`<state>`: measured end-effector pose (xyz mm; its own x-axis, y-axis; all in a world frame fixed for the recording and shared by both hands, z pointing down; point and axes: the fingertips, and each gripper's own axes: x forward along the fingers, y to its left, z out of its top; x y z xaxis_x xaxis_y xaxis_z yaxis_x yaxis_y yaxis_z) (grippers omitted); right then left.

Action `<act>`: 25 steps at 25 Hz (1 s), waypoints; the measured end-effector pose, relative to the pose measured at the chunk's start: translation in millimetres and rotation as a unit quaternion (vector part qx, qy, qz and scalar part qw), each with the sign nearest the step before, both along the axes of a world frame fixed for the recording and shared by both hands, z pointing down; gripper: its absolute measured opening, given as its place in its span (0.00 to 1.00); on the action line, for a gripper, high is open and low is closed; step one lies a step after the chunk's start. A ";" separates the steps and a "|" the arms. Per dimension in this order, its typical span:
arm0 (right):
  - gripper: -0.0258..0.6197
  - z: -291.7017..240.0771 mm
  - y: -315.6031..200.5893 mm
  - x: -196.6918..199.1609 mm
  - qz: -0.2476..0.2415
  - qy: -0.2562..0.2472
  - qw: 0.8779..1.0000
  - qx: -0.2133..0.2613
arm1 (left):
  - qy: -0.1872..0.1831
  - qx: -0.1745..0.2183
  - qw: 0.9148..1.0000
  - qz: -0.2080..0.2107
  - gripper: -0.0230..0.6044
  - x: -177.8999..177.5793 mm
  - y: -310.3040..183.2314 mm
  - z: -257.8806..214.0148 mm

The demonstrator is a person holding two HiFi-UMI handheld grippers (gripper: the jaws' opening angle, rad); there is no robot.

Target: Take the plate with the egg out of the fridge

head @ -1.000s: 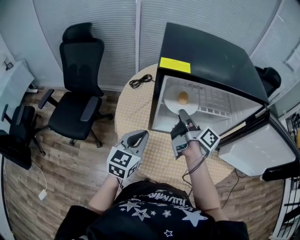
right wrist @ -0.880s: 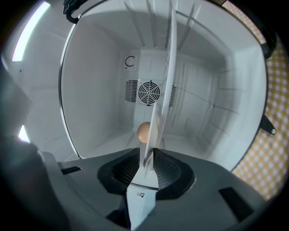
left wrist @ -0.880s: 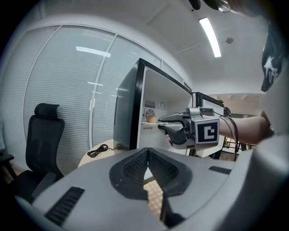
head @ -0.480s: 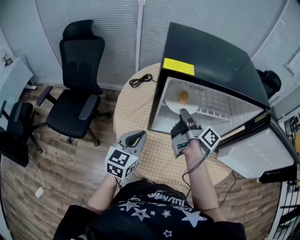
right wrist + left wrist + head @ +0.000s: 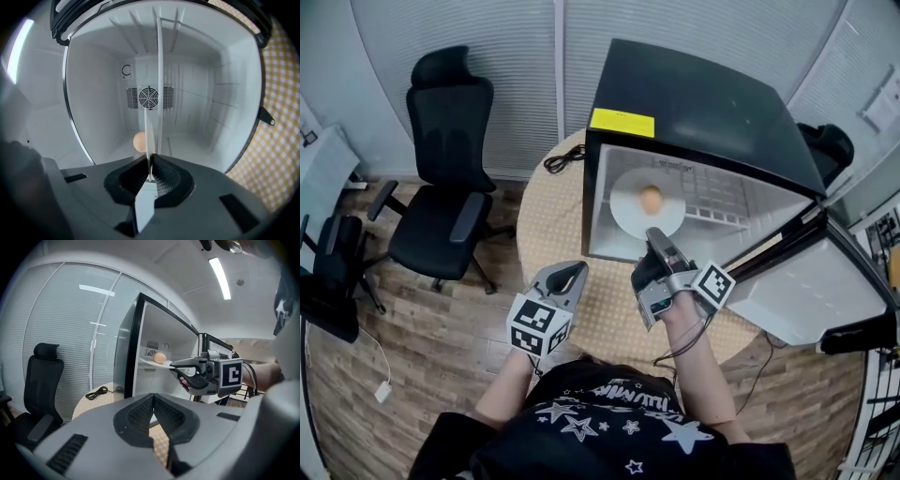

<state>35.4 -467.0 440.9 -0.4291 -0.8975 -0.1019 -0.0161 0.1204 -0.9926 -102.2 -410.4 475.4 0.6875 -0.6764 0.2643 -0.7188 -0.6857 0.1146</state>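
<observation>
A white plate (image 5: pixel 630 212) carrying a brown egg (image 5: pixel 652 198) rests inside the open black fridge (image 5: pixel 703 98), which stands on the round table (image 5: pixel 551 220). My right gripper (image 5: pixel 655 236) reaches into the fridge opening and is shut on the plate's near rim. In the right gripper view the plate (image 5: pixel 148 125) shows edge-on as a thin white line pinched between the pads of my right gripper (image 5: pixel 150 177), with the egg (image 5: pixel 139 141) just left of it. My left gripper (image 5: pixel 571 274) hovers over the table, shut and empty. The left gripper view shows the egg (image 5: pixel 160 357) and the right gripper (image 5: pixel 174 365).
The fridge door (image 5: pixel 806 291) hangs open to the right. A wire shelf (image 5: pixel 727 202) lies inside beside the plate. A black cable (image 5: pixel 561 159) is coiled on the table's far edge. Two black office chairs (image 5: pixel 445 169) (image 5: pixel 333 272) stand at the left on the wooden floor.
The head view has shifted, so the fridge sits further left in the picture. The right gripper stays at the plate's near rim. The left gripper has barely moved.
</observation>
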 end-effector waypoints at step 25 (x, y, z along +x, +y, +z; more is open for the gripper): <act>0.10 4.3 132.6 51.1 -0.119 0.041 0.992 0.021 | -0.008 0.020 0.998 -0.063 0.05 88.8 87.6 -12.2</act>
<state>86.5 -334.4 445.2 -0.6372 -0.7651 -0.0932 -0.0628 0.1721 -0.9831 -13.5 -322.8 463.2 0.5920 -0.7675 0.2458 -0.8013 -0.5932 0.0776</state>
